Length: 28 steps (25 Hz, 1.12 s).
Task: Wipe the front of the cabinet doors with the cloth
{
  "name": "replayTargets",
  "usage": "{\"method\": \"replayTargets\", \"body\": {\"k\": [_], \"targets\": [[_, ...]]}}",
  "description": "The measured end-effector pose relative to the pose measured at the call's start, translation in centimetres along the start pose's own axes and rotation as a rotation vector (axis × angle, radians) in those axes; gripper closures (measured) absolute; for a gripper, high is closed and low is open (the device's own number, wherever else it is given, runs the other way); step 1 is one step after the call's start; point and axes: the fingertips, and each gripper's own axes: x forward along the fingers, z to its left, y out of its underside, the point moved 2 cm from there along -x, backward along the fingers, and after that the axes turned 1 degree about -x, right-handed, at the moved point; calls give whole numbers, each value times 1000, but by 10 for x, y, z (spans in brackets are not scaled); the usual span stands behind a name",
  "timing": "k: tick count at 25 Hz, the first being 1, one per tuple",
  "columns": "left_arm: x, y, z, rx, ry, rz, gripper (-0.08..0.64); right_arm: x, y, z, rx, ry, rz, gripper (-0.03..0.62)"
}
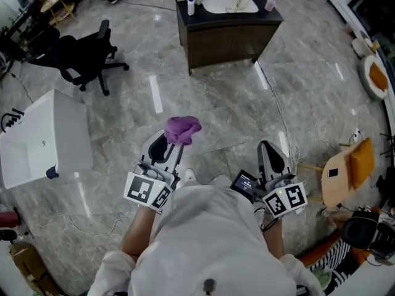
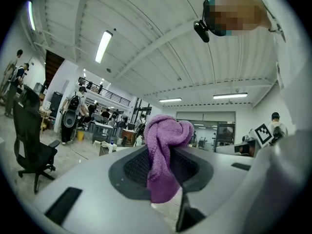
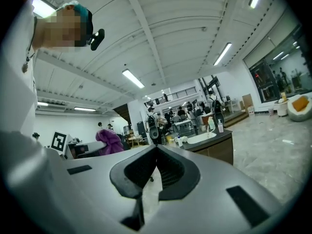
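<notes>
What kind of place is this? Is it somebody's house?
Probably not a house, more like a big lab hall: a sink cabinet stands alone, with an office chair and a loose tub nearby.

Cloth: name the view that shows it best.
The left gripper view. The cloth fills the centre there, pinched between that gripper's fingers, its pile plain. The head view shows it small, from above, at the left gripper. The right gripper view shows only a far purple lump.

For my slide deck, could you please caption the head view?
Left gripper clamps purple cloth; right gripper shut, empty; sink cabinet stands ahead.
</notes>
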Motion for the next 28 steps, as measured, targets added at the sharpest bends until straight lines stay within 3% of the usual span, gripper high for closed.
{"method": "replayTargets", "body": {"k": [6,13,20,24,28], "targets": [[6,10,20,-18,20,40,453,21,9,6,-18,41,37,565],[48,26,18,-47,4,80,453,43,1,-31,-20,19,33,565],[132,31,-7,-32,-81,57,451,62,-8,-129,13,-31,57,565],[187,28,-32,-29,-138,39,451,75,-29,-190,-28,-89,65,565],[235,28,-64,-18,-144,28,451,79,-48,-239,-69,-148,70,565]]}}
